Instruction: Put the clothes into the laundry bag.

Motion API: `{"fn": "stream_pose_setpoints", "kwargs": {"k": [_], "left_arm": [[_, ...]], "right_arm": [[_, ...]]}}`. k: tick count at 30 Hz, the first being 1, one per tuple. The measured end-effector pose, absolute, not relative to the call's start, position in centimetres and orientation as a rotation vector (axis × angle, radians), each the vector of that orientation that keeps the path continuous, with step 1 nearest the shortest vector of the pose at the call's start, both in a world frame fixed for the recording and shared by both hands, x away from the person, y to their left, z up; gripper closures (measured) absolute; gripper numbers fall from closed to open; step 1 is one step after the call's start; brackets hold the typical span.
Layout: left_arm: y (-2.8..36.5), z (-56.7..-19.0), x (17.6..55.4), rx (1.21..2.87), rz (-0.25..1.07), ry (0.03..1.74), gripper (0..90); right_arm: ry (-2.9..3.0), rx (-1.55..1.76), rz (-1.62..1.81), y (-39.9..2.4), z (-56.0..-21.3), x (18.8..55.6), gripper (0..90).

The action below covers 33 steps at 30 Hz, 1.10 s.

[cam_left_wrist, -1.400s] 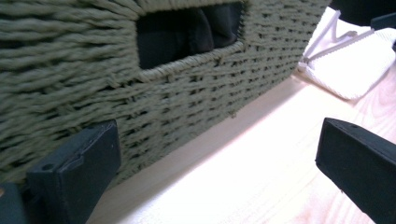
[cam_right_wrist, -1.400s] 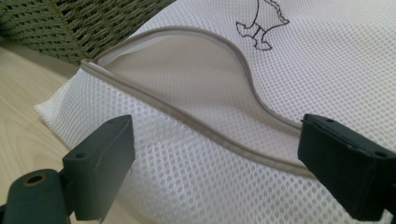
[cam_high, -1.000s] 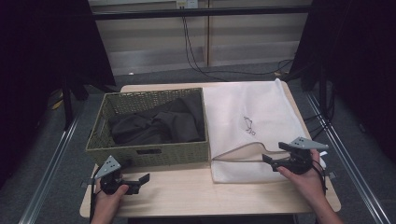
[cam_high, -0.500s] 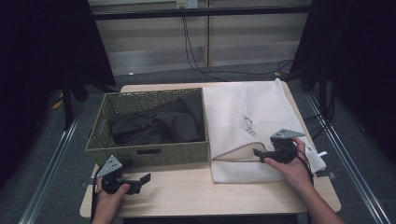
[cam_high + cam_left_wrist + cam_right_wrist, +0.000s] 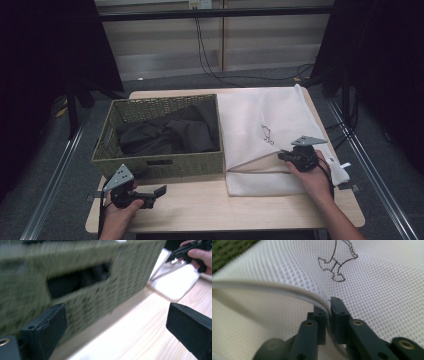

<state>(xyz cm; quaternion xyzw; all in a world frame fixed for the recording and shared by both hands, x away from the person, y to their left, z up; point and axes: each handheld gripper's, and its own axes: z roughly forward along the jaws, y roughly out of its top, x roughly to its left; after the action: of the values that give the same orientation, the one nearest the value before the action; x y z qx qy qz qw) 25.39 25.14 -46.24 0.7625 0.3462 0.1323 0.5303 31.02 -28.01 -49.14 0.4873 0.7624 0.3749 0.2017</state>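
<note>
1. Surface of pale wood lies under both hand-held grippers.
2. Bag, white mesh, lies under the right hand-held gripper, whose jaws have just closed on its opening's hem.
3. Basket sits just ahead of the left hand-held gripper, jaws wide apart, empty.

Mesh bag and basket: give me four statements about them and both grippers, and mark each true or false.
1. The right gripper is shut on the upper edge of the mesh bag at its opening. True.
2. The left gripper is clamped on the basket. False: its jaws stand open in front of the basket, holding nothing.
3. The basket holds dark clothes. True.
4. The mesh bag lies inside the basket. False: it lies on the table beside it.
</note>
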Motion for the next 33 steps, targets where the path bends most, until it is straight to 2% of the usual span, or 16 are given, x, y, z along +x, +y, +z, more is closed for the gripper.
{"fn": "stream_pose_setpoints", "kwargs": {"k": [11,17,20,28,30,33], "left_arm": [[24.3,-42.2,27.5,1.829,0.355,0.783,2.9],[24.3,-39.7,30.6,1.847,0.384,0.775,1.4],[24.1,-38.5,32.7,1.906,0.409,0.744,0.0],[24.2,-37.4,36.8,1.900,0.378,0.766,0.0],[24.3,-37.7,38.5,1.926,0.305,0.776,0.0],[24.3,-38.0,39.3,1.957,0.288,0.775,0.4]], "right_arm": [[2.164,1.323,1.193,-28.7,-47.1,29.5,87.9],[2.180,1.294,1.191,-28.3,-46.8,29.5,87.9],[2.175,1.300,1.207,-28.2,-46.8,29.7,87.8],[2.187,1.303,1.220,-28.0,-46.9,30.0,87.5],[2.187,1.300,1.221,-28.1,-47.0,30.0,87.4],[2.189,1.302,1.224,-28.1,-47.0,30.0,87.3]]}}
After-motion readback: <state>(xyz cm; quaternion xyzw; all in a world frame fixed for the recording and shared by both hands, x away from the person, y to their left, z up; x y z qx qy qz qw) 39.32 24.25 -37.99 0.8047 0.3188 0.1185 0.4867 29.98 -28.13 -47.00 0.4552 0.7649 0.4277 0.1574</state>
